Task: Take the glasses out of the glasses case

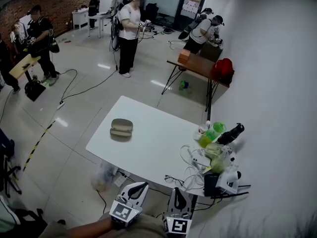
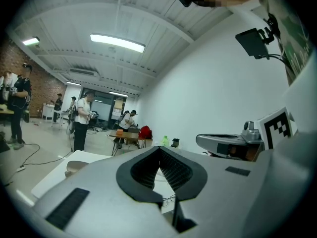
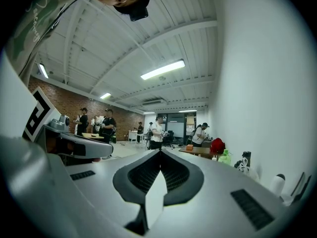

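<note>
Glasses case [image 1: 122,127] of a dull olive-tan colour, a rounded oblong clamshell, lies flat and closed on the white table [image 1: 153,150], with a paler band running along the seam between its two halves. It sits alone on the bare part of the tabletop, well ahead of both pairs of jaws and touching neither. From the left gripper [image 1: 136,187] it lies forward and a little to the left. From the right gripper [image 1: 177,193] it lies forward and farther left. In the left gripper view only a tan sliver of the case [image 2: 74,167] shows, low and to the left of the jaws, past the edge of the left jaw. The left gripper's [image 2: 159,148] jaws are clenched, their tips meeting with nothing between them. The right gripper's [image 3: 159,151] jaws are likewise pressed together on nothing. Both grippers are held close in front of the person, short of the table's near edge and side by side. To the right of the jaws, along the table's far side, stands a clutter of cables and bottles, among them a green bottle [image 1: 213,133]. The count is one case, one table and two grippers.
</note>
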Tool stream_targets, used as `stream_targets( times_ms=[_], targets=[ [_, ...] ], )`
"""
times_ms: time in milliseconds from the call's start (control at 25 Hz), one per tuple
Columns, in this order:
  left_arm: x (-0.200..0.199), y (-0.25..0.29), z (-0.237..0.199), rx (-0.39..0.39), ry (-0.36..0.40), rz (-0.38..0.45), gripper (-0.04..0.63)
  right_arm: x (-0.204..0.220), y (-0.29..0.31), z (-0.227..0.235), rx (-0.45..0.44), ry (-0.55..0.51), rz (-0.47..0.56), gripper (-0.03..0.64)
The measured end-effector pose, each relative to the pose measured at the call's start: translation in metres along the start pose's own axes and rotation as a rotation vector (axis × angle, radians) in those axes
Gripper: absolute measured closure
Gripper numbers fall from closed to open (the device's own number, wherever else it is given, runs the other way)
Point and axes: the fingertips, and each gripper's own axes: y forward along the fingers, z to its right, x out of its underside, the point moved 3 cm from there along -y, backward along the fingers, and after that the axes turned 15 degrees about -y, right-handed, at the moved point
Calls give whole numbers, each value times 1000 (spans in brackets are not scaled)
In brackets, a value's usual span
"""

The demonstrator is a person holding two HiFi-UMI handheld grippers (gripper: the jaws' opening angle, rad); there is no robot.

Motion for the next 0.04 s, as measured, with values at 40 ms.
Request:
stream_targets(
  times_ms=[40],
  targets=[
    [-1,-1,-2,-2,1,0,588,4,1,-2,0,3,2,603]
  ],
)
